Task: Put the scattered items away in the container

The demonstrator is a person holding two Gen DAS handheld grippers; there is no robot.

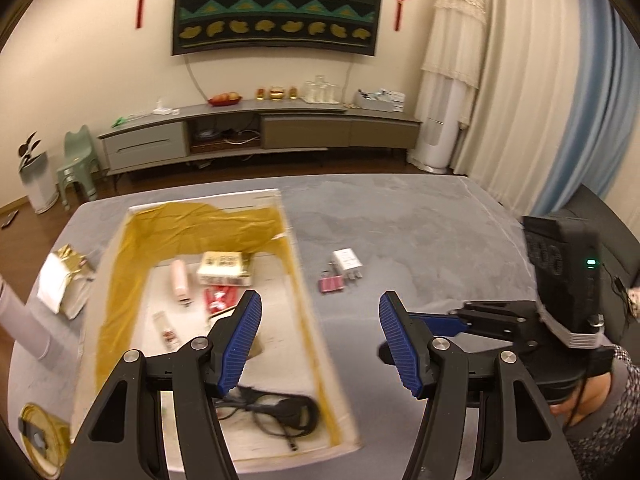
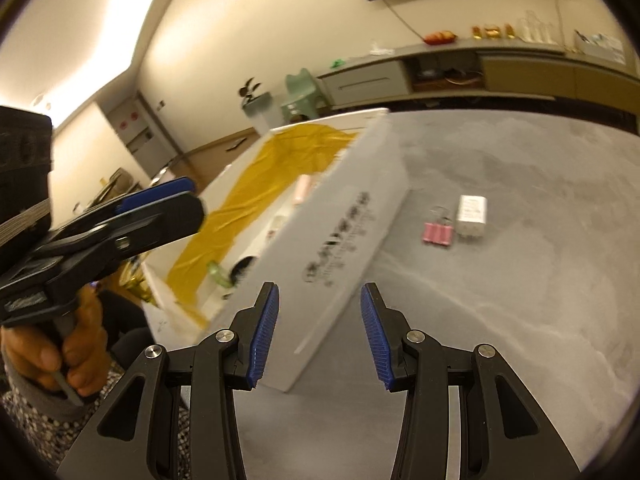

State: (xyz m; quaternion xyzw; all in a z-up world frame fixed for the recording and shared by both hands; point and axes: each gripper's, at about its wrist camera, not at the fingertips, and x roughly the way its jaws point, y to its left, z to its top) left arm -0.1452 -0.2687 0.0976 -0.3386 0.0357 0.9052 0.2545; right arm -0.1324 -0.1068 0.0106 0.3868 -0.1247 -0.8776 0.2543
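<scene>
While both pairs of blue ribbed pads are standing wide apart with nothing between them, the work is sitting between one pick and another. The left gripper (image 1: 320, 340) is hanging open over the near right wall of the white cardboard box (image 1: 308, 280), and the right gripper (image 2: 320, 336) is pointing, equally empty, past the box's printed outer side toward the grey table (image 2: 500, 280).

Inside the box, on its gold-yellow lining, several things are already lying: a pink tube (image 1: 180, 280), a cream carton (image 1: 224, 268), a red packet (image 1: 218, 298), a small clear sachet (image 1: 166, 330) and a black cable (image 1: 276, 404) at the near end. Still outside are a white plug adapter (image 2: 472, 210) and, just beside it, a cluster of pink binder clips (image 2: 438, 234) (their wire handles are only faintly showing). They are resting on the table well clear of the box's right wall.

Judging from this, the step in hand is the reach for those two stragglers, and the right gripper is better placed for it. The next move is calling for a forward reach, a descent with the jaws straddling the adapter or the clips, then a firm close before carrying leftward over the box wall. Gold wrapping (image 1: 68, 276) is also lying left of the box; whether it belongs to the tidying I cannot tell.
</scene>
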